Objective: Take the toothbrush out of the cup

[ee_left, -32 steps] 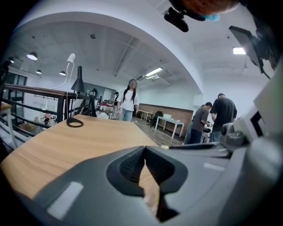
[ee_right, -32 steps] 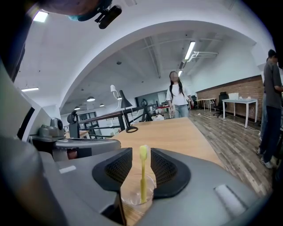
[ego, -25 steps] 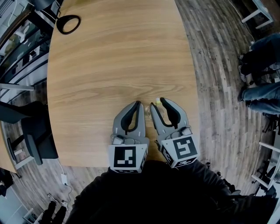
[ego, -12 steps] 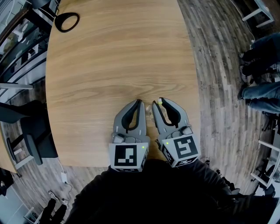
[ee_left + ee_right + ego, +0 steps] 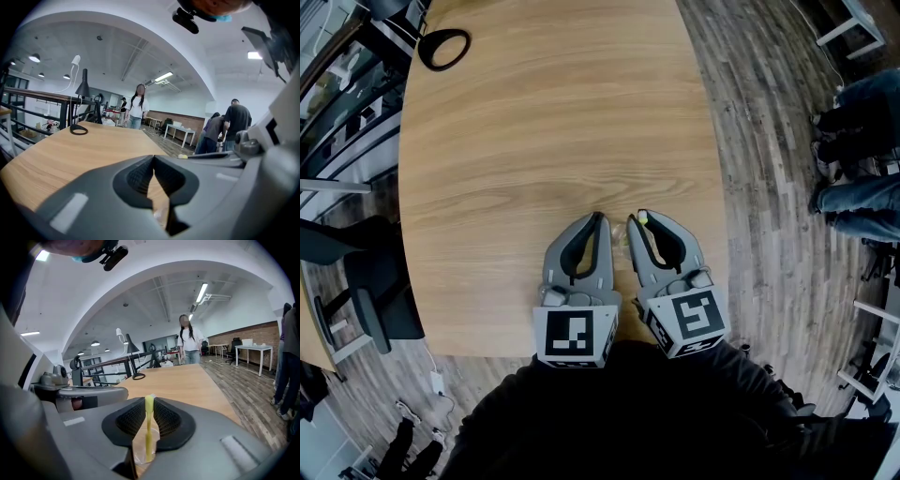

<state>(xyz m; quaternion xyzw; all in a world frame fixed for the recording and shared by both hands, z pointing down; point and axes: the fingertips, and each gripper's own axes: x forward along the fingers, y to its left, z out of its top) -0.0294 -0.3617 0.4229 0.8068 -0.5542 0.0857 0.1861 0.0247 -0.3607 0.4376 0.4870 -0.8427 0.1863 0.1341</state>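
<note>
- We saw the right gripper (image 5: 149,401) with its jaws just closing, their ribbed pads pressed on either side of the yellow-green toothbrush (image 5: 148,432) near its upper end.
- The toothbrush stood upright with its lower end inside the clear cup (image 5: 138,448), which sat on the table below the right jaws.
- The left gripper (image 5: 153,158) had its jaws drawn together, tips touching, with nothing between them.
- From the head view, we found the two grippers side by side at the near edge of the table (image 5: 553,122), with the cup between them.
- The tabletop was pale wood grain, and only a black ring (image 5: 445,49) lay at its far left corner.
- Grey-brown plank flooring (image 5: 769,187) ran round the table, and legs in jeans (image 5: 862,202) showed at the right edge.
- A person in a white top (image 5: 137,107) stood past the far end of the table.
- Further back we noted a white table (image 5: 180,131), a brick wall (image 5: 253,333), a black railing (image 5: 42,101) and ceiling strip lights (image 5: 202,292).
</note>
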